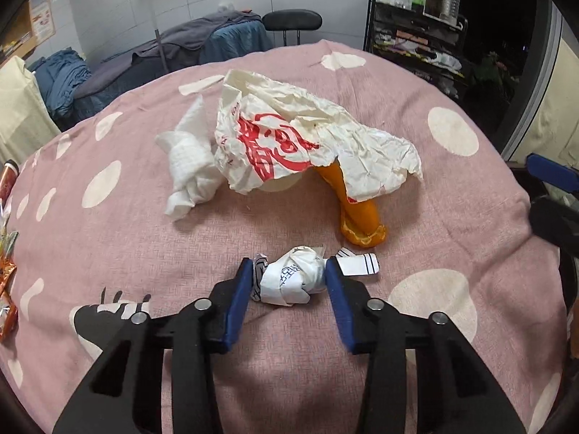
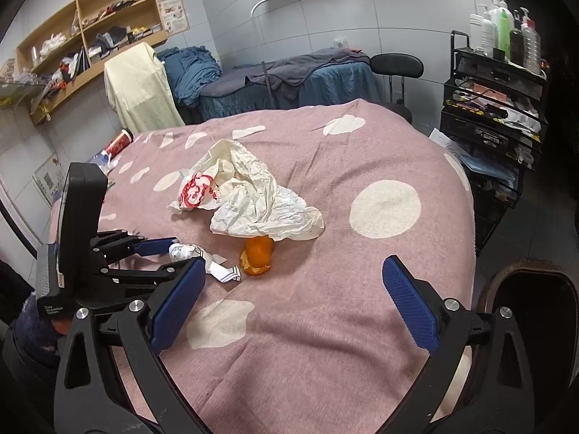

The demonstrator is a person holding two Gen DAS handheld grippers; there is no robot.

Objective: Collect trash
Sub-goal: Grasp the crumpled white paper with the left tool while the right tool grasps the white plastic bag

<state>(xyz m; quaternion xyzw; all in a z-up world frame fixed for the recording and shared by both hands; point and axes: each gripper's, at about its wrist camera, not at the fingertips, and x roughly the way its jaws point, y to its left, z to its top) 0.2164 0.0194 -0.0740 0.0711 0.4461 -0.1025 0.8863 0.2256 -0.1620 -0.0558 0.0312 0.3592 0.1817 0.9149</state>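
Blue-padded left gripper [image 1: 289, 271]: low over the bed, jaws narrowed to the width of the wad between them; both pads against or nearly against its ends, firm grip not certain.
Crumpled receipt wad [image 1: 295, 282]: white paper with black print, lying on the bedspread; long axis crosswise to the fingers, running pad to pad.
Loose receipt tail [image 1: 358, 262]: flat printed strip sticking out past the right-hand pad, pointing away to the right.
Right gripper [image 2: 293, 282]: held above the near edge of the bed, jaws spread wide, nothing between them, touching nothing.
Left gripper, seen from the right wrist [image 2: 177, 253]: at the left, fingers reaching in sideways around the wad [image 2: 182, 251].
Pink bedspread [image 1: 416, 217]: pale-spotted fabric, carrying all the litter.
Orange wrapper [image 1: 362, 224]: just beyond the wad, elongated, long axis running away from the left gripper; near end open and frilled, far end tucked under the paper bag.
Crumpled paper bag [image 1: 296, 144]: cream with red print, mid-bed, lying over the wrapper's far end; long axis roughly left to right.
White tissue [image 1: 190, 166]: bunched, touching the bag's left side.
Snack packets [image 1: 7, 278]: orange and foil, at the far left edge of the bed.
Red can [image 2: 118, 143]: at the far left corner of the bed.
Black wire cart [image 2: 495, 119]: right of the bed, pump bottles on top.
Wall shelves [image 2: 83, 36]: wooden, cluttered, at the far wall.
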